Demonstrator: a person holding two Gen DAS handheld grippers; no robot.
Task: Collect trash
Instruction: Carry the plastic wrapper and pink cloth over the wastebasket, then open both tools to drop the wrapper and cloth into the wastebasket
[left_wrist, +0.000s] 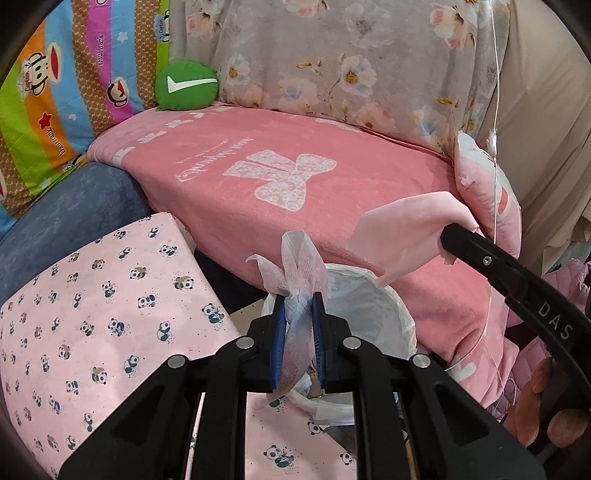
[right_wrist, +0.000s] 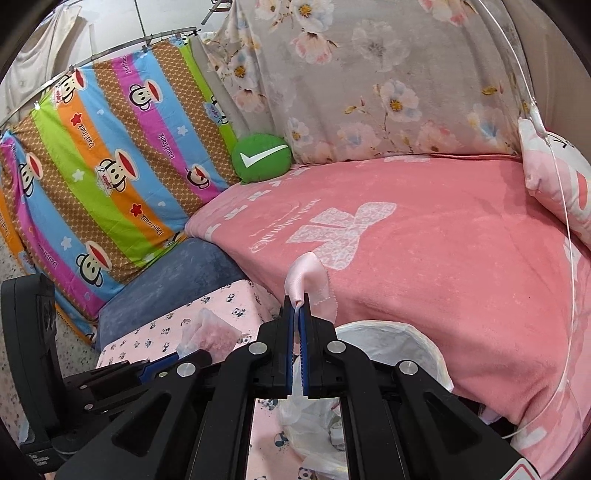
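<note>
Trash: white tissue (left_wrist: 301, 291) pinched tight in left tongs (left_wrist: 299, 306), pink scrap (right_wrist: 308, 280) pinched tight in right tongs (right_wrist: 297, 314). Both tongs closed on their piece. Both pieces hang just above white-lined bin (right_wrist: 417, 341), next to pink blanket (right_wrist: 443, 251). Step looks like drop-off. Next move: line up over bin mouth, open tongs, let pieces fall in.
</note>
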